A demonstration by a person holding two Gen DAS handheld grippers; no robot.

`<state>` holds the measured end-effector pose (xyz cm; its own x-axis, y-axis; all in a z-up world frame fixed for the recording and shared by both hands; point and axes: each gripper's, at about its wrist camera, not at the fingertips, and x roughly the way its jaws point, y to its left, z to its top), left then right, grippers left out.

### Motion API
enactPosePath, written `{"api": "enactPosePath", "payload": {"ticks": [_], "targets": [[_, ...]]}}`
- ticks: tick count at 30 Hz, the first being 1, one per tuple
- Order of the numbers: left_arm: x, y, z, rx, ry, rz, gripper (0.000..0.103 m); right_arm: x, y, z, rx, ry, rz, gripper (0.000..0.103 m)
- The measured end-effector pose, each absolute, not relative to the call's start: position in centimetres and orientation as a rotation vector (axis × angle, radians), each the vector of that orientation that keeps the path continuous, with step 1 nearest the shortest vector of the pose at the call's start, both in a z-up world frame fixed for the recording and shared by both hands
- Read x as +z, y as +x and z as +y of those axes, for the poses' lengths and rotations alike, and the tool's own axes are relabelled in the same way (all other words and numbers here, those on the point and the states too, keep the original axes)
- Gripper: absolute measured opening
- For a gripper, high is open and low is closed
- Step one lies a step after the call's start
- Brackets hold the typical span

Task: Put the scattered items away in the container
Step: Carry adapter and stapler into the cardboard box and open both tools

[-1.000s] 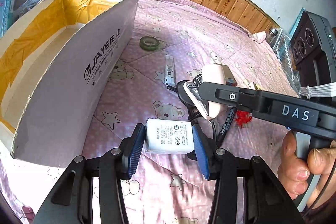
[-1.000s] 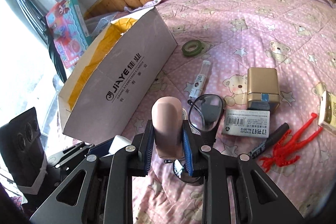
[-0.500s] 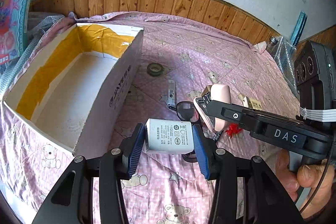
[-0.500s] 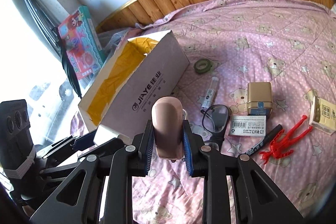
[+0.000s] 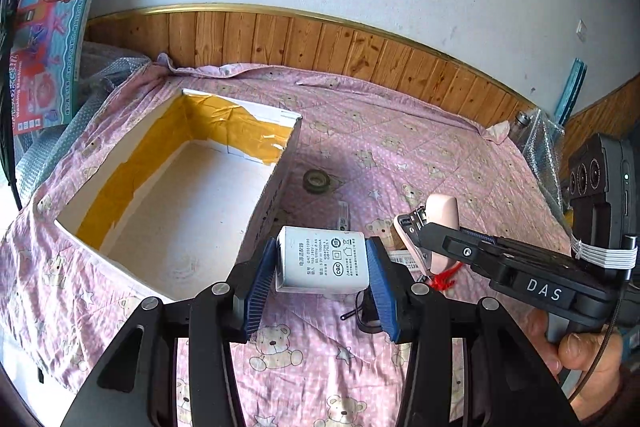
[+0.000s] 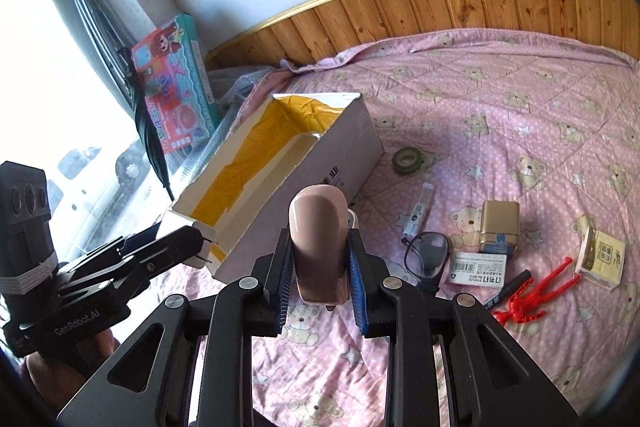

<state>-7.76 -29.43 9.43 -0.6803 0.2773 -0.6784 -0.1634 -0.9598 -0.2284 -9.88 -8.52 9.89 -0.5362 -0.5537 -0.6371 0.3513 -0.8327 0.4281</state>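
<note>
My left gripper (image 5: 322, 281) is shut on a white power adapter (image 5: 323, 259), held in the air just right of the open cardboard box (image 5: 192, 203). My right gripper (image 6: 320, 277) is shut on a pink stapler (image 6: 319, 241), raised above the bed beside the box (image 6: 352, 143). In the left wrist view the right gripper (image 5: 416, 233) shows at the right with the stapler (image 5: 440, 213). The box is white inside with yellow tape on its walls and holds nothing.
On the pink bear-print quilt lie a green tape roll (image 6: 408, 159), a small tube (image 6: 420, 213), glasses (image 6: 428, 253), a gold tin (image 6: 500, 225), a staples box (image 6: 478, 267), a black marker (image 6: 508, 287), a red clip (image 6: 536, 297) and a yellow box (image 6: 600, 259). A toy box (image 6: 176, 79) leans by the wall.
Both grippers have risen well above the bed with their objects still held. The box interior has come fully into view on the left.
</note>
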Motion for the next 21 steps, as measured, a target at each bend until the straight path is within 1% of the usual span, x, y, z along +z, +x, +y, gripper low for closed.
{"api": "enactPosePath", "payload": {"ticks": [10, 17, 21], "targets": [[12.2, -6.5, -33.0, 2.747, -1.049, -0.284, 0.047, 12.9, -10.3, -11.9, -2.315, 1.025, -0.26, 0.026], [13.1, -6.2, -35.7, 2.77, -1.04, -0.355, 0.047, 14.1, -10.5, -14.2, -2.304, 0.996, -0.228, 0.026], [12.7, -6.6, -36.7, 2.769, -1.054, -0.377, 0.047, 13.9, -11.2, -15.0, -2.303, 1.006, -0.223, 0.026]]}}
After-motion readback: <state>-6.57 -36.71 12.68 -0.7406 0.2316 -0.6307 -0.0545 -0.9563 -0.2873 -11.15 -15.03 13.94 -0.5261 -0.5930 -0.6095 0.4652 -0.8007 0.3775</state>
